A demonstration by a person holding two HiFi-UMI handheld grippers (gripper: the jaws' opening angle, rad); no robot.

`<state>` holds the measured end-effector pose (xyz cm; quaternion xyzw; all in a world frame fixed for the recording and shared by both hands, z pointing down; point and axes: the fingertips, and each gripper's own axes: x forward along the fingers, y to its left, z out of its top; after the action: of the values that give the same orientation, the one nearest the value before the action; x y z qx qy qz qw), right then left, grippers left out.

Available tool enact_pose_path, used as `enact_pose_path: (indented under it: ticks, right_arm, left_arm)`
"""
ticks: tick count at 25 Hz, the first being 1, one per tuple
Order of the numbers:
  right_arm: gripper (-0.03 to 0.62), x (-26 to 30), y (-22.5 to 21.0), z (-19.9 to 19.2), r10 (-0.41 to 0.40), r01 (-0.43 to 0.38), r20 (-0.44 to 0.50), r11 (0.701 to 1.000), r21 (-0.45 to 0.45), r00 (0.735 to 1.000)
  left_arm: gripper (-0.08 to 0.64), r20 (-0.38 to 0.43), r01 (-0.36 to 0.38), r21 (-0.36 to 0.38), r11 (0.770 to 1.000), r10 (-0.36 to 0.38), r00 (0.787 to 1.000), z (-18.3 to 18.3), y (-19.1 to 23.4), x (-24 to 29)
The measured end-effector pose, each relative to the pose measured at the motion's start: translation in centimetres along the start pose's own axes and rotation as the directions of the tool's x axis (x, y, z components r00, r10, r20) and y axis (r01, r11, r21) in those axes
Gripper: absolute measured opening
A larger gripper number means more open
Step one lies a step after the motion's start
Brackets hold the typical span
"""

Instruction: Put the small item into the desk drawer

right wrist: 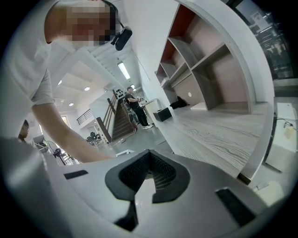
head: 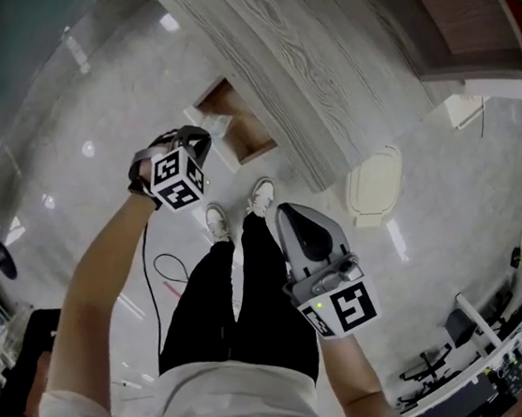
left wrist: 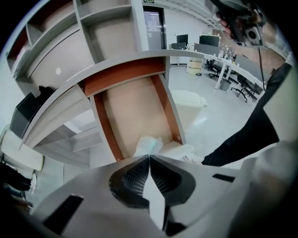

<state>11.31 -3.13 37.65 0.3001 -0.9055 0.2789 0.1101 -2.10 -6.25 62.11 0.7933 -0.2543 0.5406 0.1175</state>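
Just beyond the tips of the left gripper (left wrist: 149,157), the small white item (left wrist: 148,144) sits at the near end of the open drawer (left wrist: 104,130). These jaws are pressed together. The item seems to lie free on the drawer floor, though I cannot exclude a nipped edge. The right gripper (right wrist: 148,152), also pressed together and empty, is well apart to the right, so the left hand is the nearer one.

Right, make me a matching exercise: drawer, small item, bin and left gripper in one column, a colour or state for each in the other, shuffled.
Things:
1. drawer
2. small item
3. bin
4. left gripper

Colours or states:
A. jaws shut
B. cream, standing on the floor
C. white and crumpled
D. pulled open

Pairs: 1-D, 2-C, 3-B, 4-A
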Motion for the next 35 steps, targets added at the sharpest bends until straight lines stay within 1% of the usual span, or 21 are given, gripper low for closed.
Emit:
enact_pose_path:
  ticks: [5,8,12,15,19,21,23,26,28,31,34,35]
  right_arm:
    - [0.021,-0.6,1.5,-0.2,0.003,-0.003,0.003,1.0,-0.012,1.0]
    - [0.02,-0.9,2.6,-0.1,0.003,-0.002,0.014,1.0,-0.024,1.0]
    - [0.021,-1.9,4.5,0.9,0.008,-0.006,0.041,0.999,-0.051,0.999]
    - [0.021,-3.0,6.2,1.7,0.01,-0.005,0.062,0.997,-0.077,0.998]
    - [0.021,-4.4,8.5,3.2,0.021,-0.011,0.095,0.994,-0.105,0.995]
    - [0.021,-5.3,9.8,4.1,0.033,-0.019,0.108,0.992,-0.128,0.994]
    - [0.021,-6.0,11.0,5.1,0.044,-0.025,0.119,0.988,-0.153,0.992]
    - [0.021,-6.3,13.1,6.4,0.063,-0.038,0.132,0.982,-0.184,0.989]
    - [0.021,-6.5,14.6,7.0,0.082,-0.053,0.138,0.977,-0.206,0.987]
    - [0.021,-6.8,15.7,7.9,0.095,-0.058,0.15,0.971,-0.234,0.984]
    - [0.021,-6.5,15.8,10.0,0.105,-0.052,0.182,0.96,-0.274,0.978]
    - [0.021,-6.4,16.3,10.7,0.112,-0.053,0.191,0.956,-0.289,0.975]
  left_arm:
    - [0.021,0.062,-0.017,-0.133,0.991,0.025,0.998,0.5,0.2,-1.6]
    - [0.021,0.102,-0.024,-0.199,0.98,0.045,0.994,0.8,-0.1,-2.9]
    - [0.021,0.139,-0.048,-0.27,0.962,0.089,0.986,0.9,-0.5,-5.3]
    - [0.02,0.188,-0.048,-0.361,0.931,0.122,0.975,1.1,-1.4,-7.5]
    - [0.02,0.235,-0.052,-0.476,0.878,0.184,0.954,1.1,-2.9,-11.4]
    - [0.02,0.261,-0.053,-0.538,0.842,0.225,0.939,1.2,-3.2,-13.7]
    - [0.02,0.287,-0.051,-0.593,0.803,0.271,0.919,1.5,-2.8,-16.0]
    - [0.02,0.325,-0.039,-0.654,0.755,0.327,0.888,1.6,-1.9,-19.6]
    - [0.02,0.35,-0.028,-0.673,0.739,0.352,0.868,1.9,-1.5,-22.1]
    - [0.019,0.38,-0.032,-0.684,0.729,0.394,0.837,2.9,-0.9,-25.0]
    - [0.019,0.419,-0.042,-0.7,0.713,0.457,0.785,4.3,1.3,-27.9]
    - [0.018,0.428,-0.046,-0.702,0.711,0.473,0.77,4.5,1.9,-28.9]
